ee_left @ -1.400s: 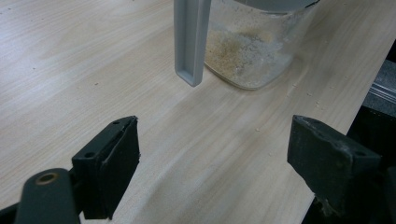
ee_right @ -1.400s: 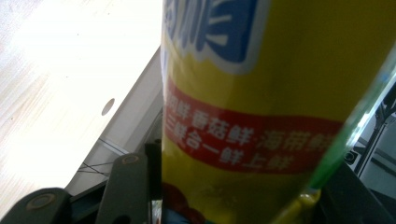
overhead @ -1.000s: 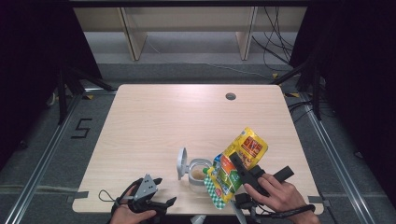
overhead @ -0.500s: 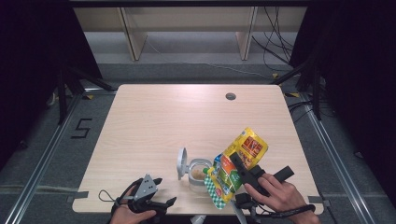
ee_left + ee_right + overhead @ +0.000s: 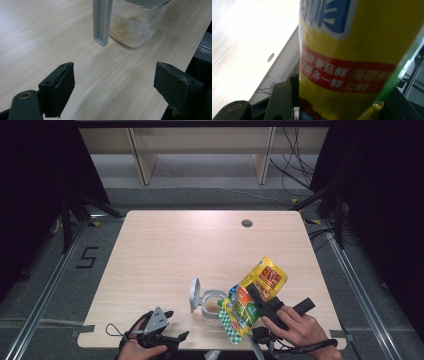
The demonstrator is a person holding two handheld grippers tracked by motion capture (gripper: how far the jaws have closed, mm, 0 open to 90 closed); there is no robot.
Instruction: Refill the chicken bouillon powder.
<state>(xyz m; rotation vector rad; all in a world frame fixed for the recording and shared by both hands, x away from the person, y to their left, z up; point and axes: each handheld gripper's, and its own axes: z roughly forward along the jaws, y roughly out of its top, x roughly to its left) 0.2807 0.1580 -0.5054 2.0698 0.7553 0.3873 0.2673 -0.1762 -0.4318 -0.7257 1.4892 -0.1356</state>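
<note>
Pouch (image 5: 256, 296) mouth over jar (image 5: 212, 304) mouth is the relation everything is turning on: the yellow-and-green seasoning pouch is lying tilted, its long axis running from far right down to near left, its lower end hanging just right of the open jar, touching or nearly touching its rim. The right gripper (image 5: 257, 301) is clamping the pouch across its middle; the left gripper (image 5: 165, 334) is sitting idle at the near left edge, jaws standing wide with nothing between them. The jar's flip lid (image 5: 194, 295) is standing up on its left side. The pouch is hiding its own spout, so I cannot tell whether powder is falling.
</note>
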